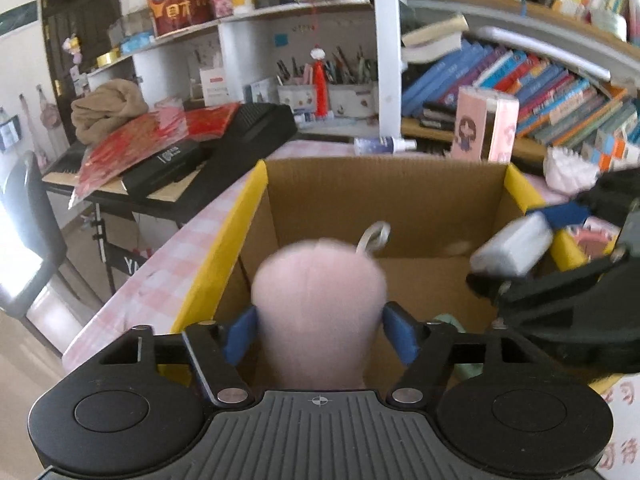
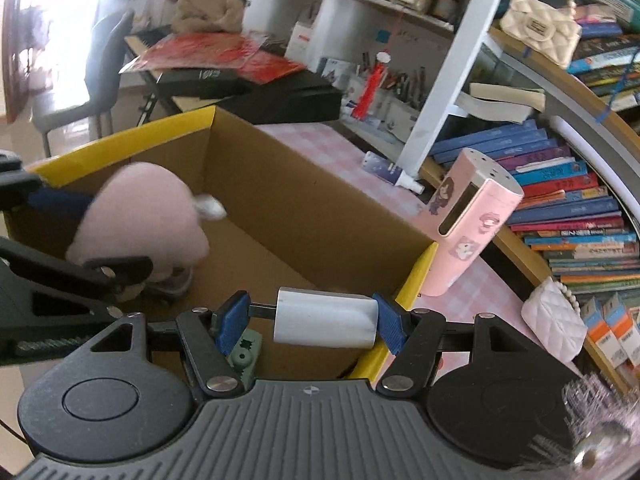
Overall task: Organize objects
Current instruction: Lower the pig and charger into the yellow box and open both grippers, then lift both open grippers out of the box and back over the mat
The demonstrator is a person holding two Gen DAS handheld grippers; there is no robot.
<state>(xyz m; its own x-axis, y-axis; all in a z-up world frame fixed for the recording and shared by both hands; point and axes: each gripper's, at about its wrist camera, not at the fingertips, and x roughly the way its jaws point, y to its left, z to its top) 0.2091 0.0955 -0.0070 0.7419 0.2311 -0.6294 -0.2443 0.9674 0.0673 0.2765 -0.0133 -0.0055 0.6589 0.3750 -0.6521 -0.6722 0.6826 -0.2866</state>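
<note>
Two handheld grippers reach over an open cardboard box (image 1: pixel 400 200) with yellow-edged flaps, standing on a worktop (image 2: pixel 352 148) covered in pink checked cloth.

The left gripper (image 1: pixel 318 334) has its blue fingers (image 1: pixel 240 336) spread fairly wide. Between them sits a soft pink plush toy (image 1: pixel 318 300), blurred, with a small white loop at its top. The pads stand at the toy's sides with narrow gaps showing, so they do not appear to press on it. The toy is inside the box, near the left wall.

The right gripper (image 2: pixel 308 324) holds a white, boxy plug-like adapter (image 2: pixel 326 318) crosswise between its fingers, the right pad against one flat end and the left against a dark stub on the other. It hangs over the box's near right corner. Just below the left finger, a small green object (image 2: pixel 244 354) lies in the box.

Beyond the right fingers, on the worktop just outside the box, stands a pink canister (image 2: pixel 468 232) with cartoon stickers, and farther off lies a small spray bottle (image 2: pixel 394 172). Bookshelves rise behind.
</note>
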